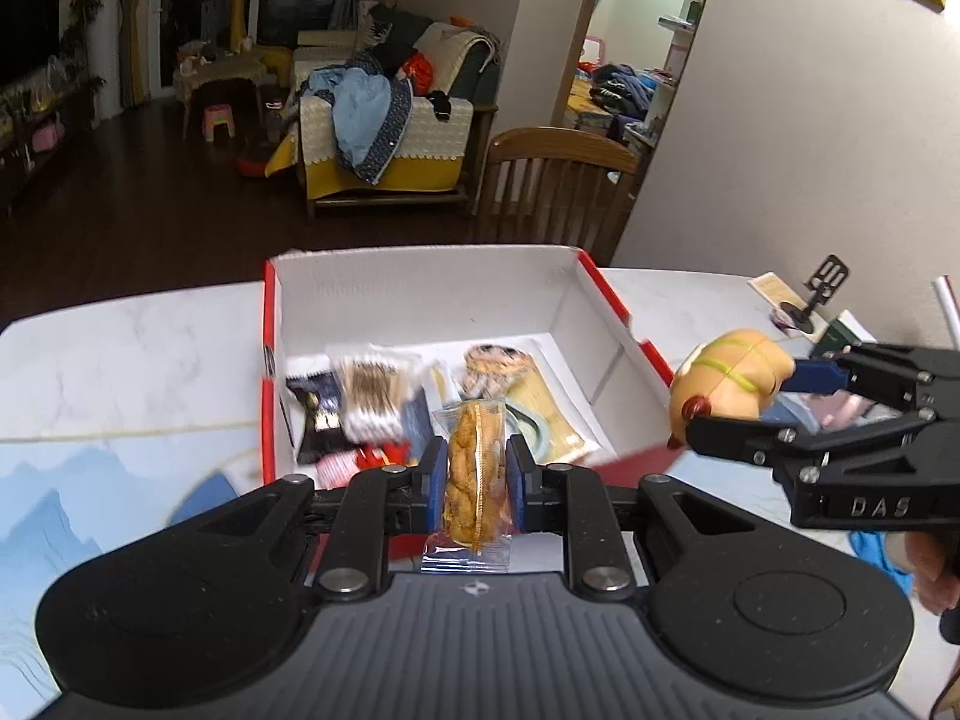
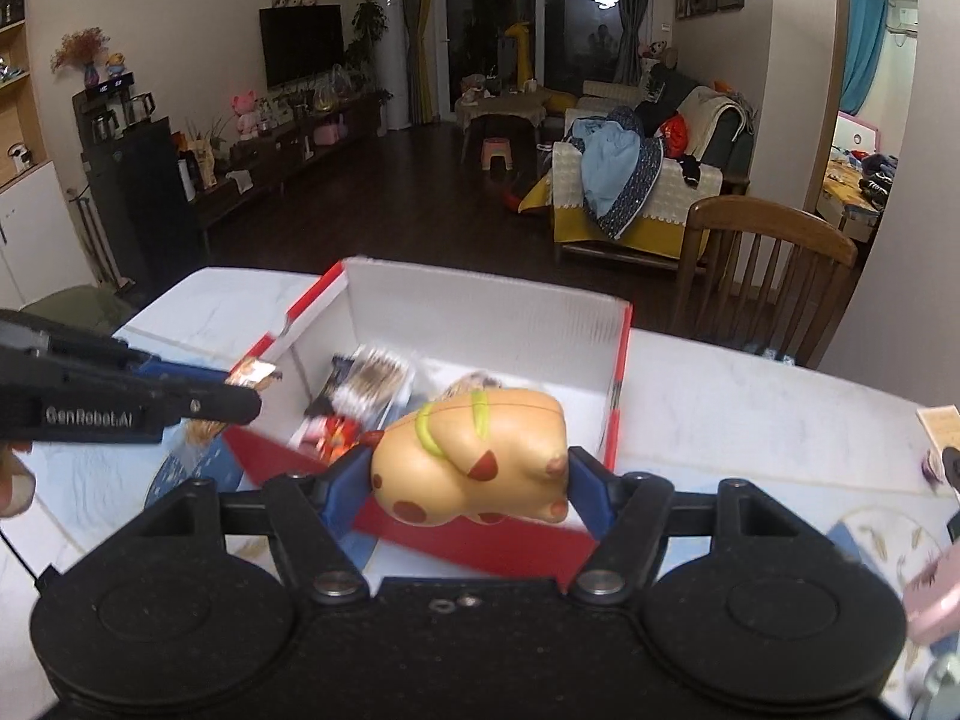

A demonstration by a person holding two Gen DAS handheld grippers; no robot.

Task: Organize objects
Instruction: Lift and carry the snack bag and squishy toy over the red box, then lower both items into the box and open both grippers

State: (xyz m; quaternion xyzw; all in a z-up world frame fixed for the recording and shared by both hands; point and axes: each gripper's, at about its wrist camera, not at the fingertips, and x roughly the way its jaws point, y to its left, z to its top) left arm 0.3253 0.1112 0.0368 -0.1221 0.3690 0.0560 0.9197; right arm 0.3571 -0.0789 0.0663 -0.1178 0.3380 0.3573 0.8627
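**Kid:** Snack cake in a clear plastic wrapper (image 1: 475, 468), golden and bumpy. Where is it?

**Helper:** It sits between the blue pads of the left gripper (image 1: 477, 471). The pads are squeezed tight on it, one on each side. It hangs just over the near edge of the white cardboard box with red edges (image 1: 420, 294).

**Kid:** And the other one?

**Helper:** The right gripper (image 2: 471, 474) is clamped on a tan rubber toy with red spots and a yellow-green stripe (image 2: 474, 456). The toy is fat, so the fingers stand wide around it. It is over the near wall of the box too.

**Kid:** Is the tidy-up done?

**Helper:** Not yet, I think. Some things lie in the box already: a pack of cotton swabs (image 1: 372, 396), a small dark packet (image 1: 315, 414), a flat packet with a picture on it (image 1: 516, 390), and something red (image 1: 378, 456). The cake and the toy are not yet put down. A few bits are out on the white marble-look table (image 1: 120, 354), like a little black stand (image 1: 816, 300) and a pink thing (image 2: 936, 600).

**Kid:** Can you read any words?

**Helper:** Yes. One gripper says "DAS" in the left view. The other says "GenRobot.AI" in the right view. The words on the packets are too blurry to read.
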